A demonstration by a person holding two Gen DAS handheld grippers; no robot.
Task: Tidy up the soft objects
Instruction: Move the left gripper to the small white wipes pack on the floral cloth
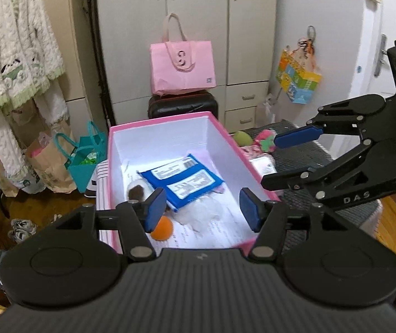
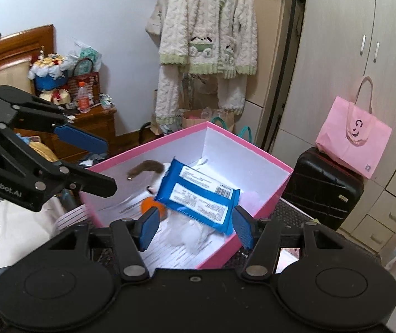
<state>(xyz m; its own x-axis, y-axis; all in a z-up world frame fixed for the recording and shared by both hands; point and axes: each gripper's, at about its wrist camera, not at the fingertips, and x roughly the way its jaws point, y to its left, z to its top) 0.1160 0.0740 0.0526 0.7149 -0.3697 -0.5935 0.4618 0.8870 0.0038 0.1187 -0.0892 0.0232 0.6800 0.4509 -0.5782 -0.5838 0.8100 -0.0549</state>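
Note:
A pink box with a white inside [image 1: 114, 149] [image 2: 256, 244] stands open below both grippers. In it lie a blue wipes pack [image 1: 182, 183] [image 2: 198, 194], an orange ball [image 1: 163, 227] [image 2: 146, 204], a white fluffy item [image 1: 203, 213] [image 2: 195, 234] and a brown-and-white plush [image 1: 137, 191] [image 2: 146, 168]. My left gripper [image 1: 200, 211] is open and empty over the box's near end. My right gripper [image 2: 195, 227] is open and empty over the box's near corner. The right gripper also shows in the left wrist view [image 1: 281, 161], open, to the right of the box.
A green ball [image 1: 242, 138] and pink-green soft toys [image 1: 264, 140] lie on a dark mat [image 1: 303, 155] right of the box. A black suitcase [image 1: 182, 106] with a pink bag [image 1: 182, 68] stands behind. Paper and teal bags [image 1: 84, 155] sit on the floor at left.

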